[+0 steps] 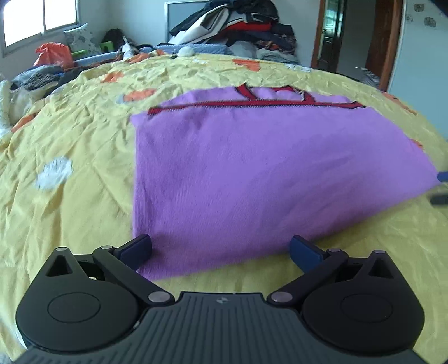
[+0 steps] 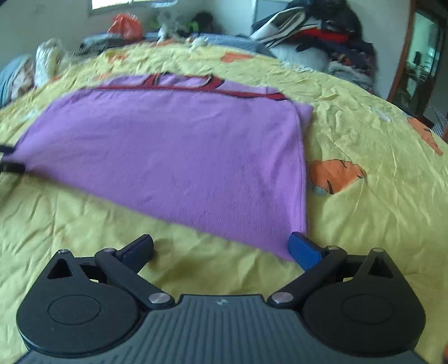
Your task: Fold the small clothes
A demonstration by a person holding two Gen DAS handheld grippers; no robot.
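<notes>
Purple garment [image 1: 252,173] lies flat on the yellow bedspread [image 1: 70,134], filling the centre of the left wrist view; in the right wrist view it [image 2: 173,156] sits centre-left. Red trim [image 1: 252,104] runs across its far edge, near the upper middle of the frame. Motion blur softens that trim and the neckline shape, so I cannot tell which layers overlap there.

My left gripper [image 1: 219,249] is spread wide and grips nothing. Its left finger [image 1: 137,249] sits at the garment's near left corner; whether it touches the cloth is unclear. Its right finger [image 1: 305,252] is just beside the near hem, over bare bedspread.

My right gripper [image 2: 221,246] is likewise spread wide with nothing between the fingers. Its right finger [image 2: 305,249] meets the garment's near right corner at lower centre-right of the frame; contact cannot be confirmed. Its left finger [image 2: 137,249] is over bare bedspread, apart from the cloth.

At the right edge of the left wrist view, dark shapes at the garment's corner are cut off. At the left edge of the right wrist view, a dark blurred shape lies at the garment's far-left corner; too little shows to identify it.

A clothes pile [image 1: 238,25] occupies the upper centre, its details indistinct.
</notes>
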